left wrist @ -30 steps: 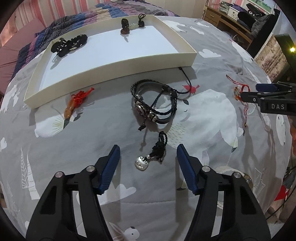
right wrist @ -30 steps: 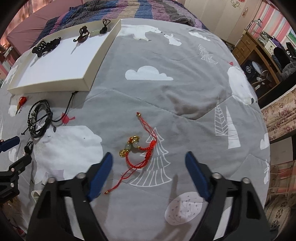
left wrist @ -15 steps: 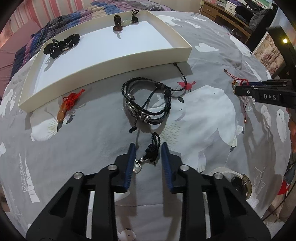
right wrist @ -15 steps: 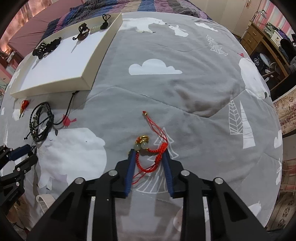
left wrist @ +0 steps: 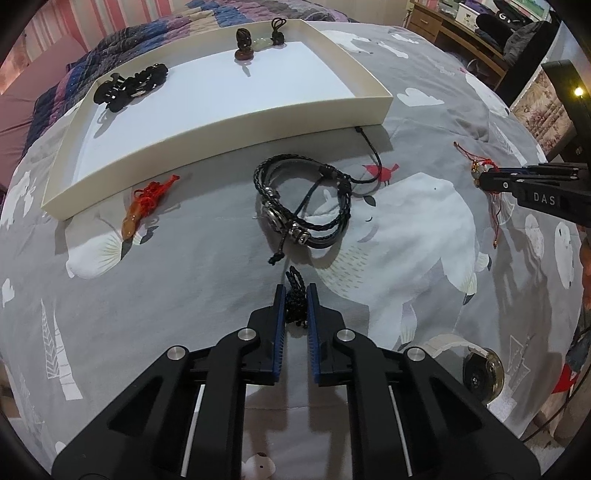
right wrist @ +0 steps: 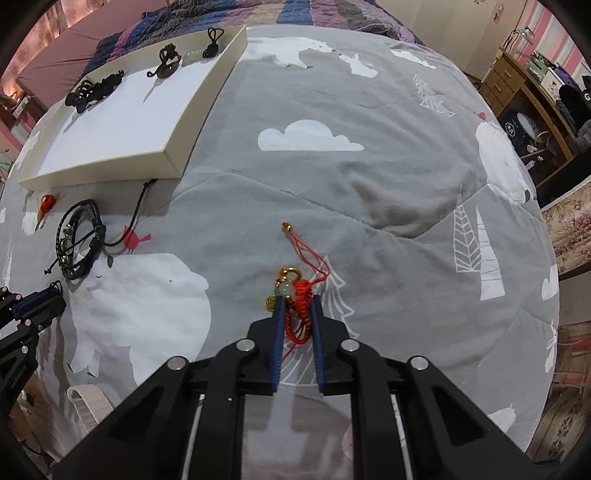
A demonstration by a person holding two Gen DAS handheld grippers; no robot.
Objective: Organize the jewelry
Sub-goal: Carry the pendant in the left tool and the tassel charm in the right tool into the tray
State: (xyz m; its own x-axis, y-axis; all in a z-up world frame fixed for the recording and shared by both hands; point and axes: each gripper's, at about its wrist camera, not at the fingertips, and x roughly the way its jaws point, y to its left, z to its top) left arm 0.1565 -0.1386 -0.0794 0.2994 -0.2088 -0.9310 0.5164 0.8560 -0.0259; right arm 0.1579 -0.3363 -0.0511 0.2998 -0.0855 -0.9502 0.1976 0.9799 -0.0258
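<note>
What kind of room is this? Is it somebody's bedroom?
Most likely a bedroom. The jewelry lies on a grey quilt printed with polar bears and clouds, a striped blanket sits at the far end, and a wooden dresser stands by the wall.

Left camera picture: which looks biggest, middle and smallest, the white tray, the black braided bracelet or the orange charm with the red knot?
1. white tray, by far the biggest.
2. black braided bracelet.
3. orange charm with the red knot, smallest; it lies about as near the camera as the bracelet, so this comparison seems fair.

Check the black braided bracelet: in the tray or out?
Out. The bracelet lies on the quilt in front of the tray wall.
</note>
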